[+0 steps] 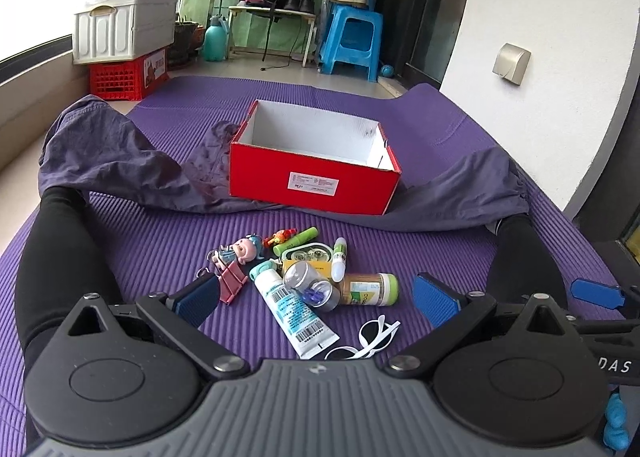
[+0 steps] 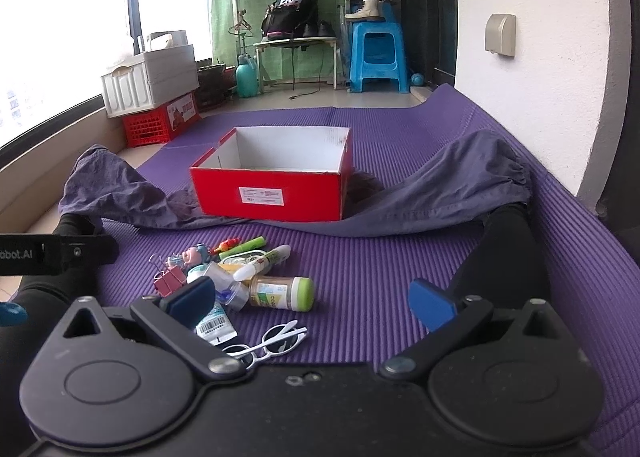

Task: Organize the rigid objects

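One red box [image 1: 314, 181], empty, with a heap of small things in front of it on your purple mat [image 1: 160, 249].

Before the box you have one white tube [image 1: 294, 311], one clear jar [image 1: 312, 285], one green-capped bottle [image 1: 370, 289], one pair of white sunglasses [image 1: 370, 339], one pink binder clip [image 1: 232, 281], one doll keychain [image 1: 242, 251] and one green marker [image 1: 298, 238]. Your left hand-held gripper [image 1: 316, 299] hovers over the heap, jaws spread wide and holding nothing; your right hand-held gripper [image 2: 312, 299] hangs just right of it, likewise spread and holding nothing. Behind the box stand a blue stool [image 2: 376, 57] and a white crate [image 2: 150, 75] by the window.
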### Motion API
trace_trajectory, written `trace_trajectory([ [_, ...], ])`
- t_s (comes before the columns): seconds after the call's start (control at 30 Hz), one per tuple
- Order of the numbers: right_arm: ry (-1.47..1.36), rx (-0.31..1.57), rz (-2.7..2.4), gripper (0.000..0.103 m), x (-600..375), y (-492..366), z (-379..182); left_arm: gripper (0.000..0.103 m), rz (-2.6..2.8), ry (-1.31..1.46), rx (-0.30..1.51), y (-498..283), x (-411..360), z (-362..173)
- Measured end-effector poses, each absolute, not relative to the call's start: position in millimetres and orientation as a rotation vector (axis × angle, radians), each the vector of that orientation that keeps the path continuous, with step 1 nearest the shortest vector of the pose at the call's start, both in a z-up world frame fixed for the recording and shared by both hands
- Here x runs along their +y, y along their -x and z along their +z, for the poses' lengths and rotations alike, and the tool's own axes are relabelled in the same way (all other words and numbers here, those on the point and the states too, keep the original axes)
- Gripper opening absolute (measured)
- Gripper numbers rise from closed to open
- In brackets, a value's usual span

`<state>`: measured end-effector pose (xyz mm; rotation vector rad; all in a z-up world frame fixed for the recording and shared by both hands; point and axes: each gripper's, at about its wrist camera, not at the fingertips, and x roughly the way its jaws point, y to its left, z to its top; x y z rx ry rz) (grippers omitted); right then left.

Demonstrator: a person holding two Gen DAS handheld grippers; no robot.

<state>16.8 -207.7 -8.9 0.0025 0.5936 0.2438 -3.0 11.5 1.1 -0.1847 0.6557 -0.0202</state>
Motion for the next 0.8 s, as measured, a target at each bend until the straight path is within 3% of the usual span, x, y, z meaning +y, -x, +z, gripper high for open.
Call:
trace_trajectory([
  [0.8, 0.037, 0.569, 0.289, 0.103, -207.0, -33.6, -11.0, 0.103, -0.053, 0.161, 0.687, -8.9, 11.1, -7.6],
])
